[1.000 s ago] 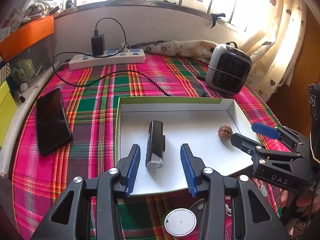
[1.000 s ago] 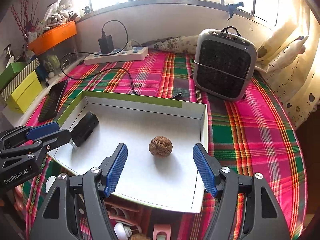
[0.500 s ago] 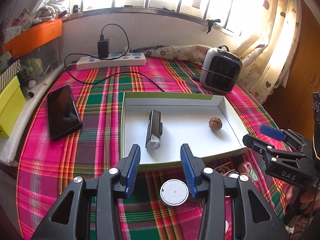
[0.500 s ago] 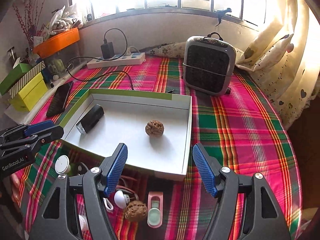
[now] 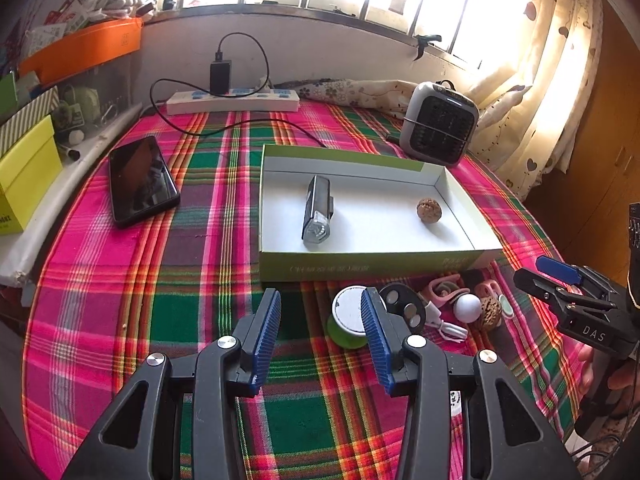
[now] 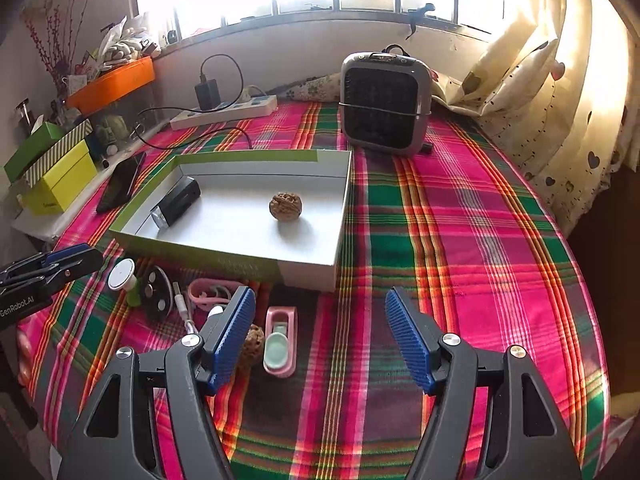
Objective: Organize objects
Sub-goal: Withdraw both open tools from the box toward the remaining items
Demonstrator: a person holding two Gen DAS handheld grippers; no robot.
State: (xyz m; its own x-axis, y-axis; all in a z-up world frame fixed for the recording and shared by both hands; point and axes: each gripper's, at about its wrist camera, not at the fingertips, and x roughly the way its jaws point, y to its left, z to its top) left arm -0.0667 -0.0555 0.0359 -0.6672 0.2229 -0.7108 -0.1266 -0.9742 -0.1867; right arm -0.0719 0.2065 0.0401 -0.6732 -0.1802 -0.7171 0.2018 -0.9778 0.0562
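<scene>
A green-rimmed white box (image 5: 372,268) (image 6: 224,254) sits on the plaid cloth. In it lie a black bike light (image 5: 317,210) (image 6: 176,202) and a walnut (image 5: 429,209) (image 6: 285,206). In front of the box lie a green spool with a white cap (image 5: 347,318) (image 6: 122,274), a black disc (image 5: 402,307) (image 6: 154,290), a white ball (image 5: 467,306), a second walnut (image 5: 490,312) (image 6: 252,344) and a pink case (image 6: 280,342). My left gripper (image 5: 320,334) is open and empty, just before the spool. My right gripper (image 6: 320,336) is open and empty, right of the pink case.
A black phone (image 5: 141,180) lies left of the box. A small grey heater (image 5: 440,124) (image 6: 384,102) stands behind it. A power strip with a charger and cable (image 5: 232,100) lies at the back. Yellow and green boxes (image 6: 56,176) line the left ledge.
Both grippers have drawn back from over the box toward the near edge of the table. The small objects in front of the box have come into view. Both stayed open.
</scene>
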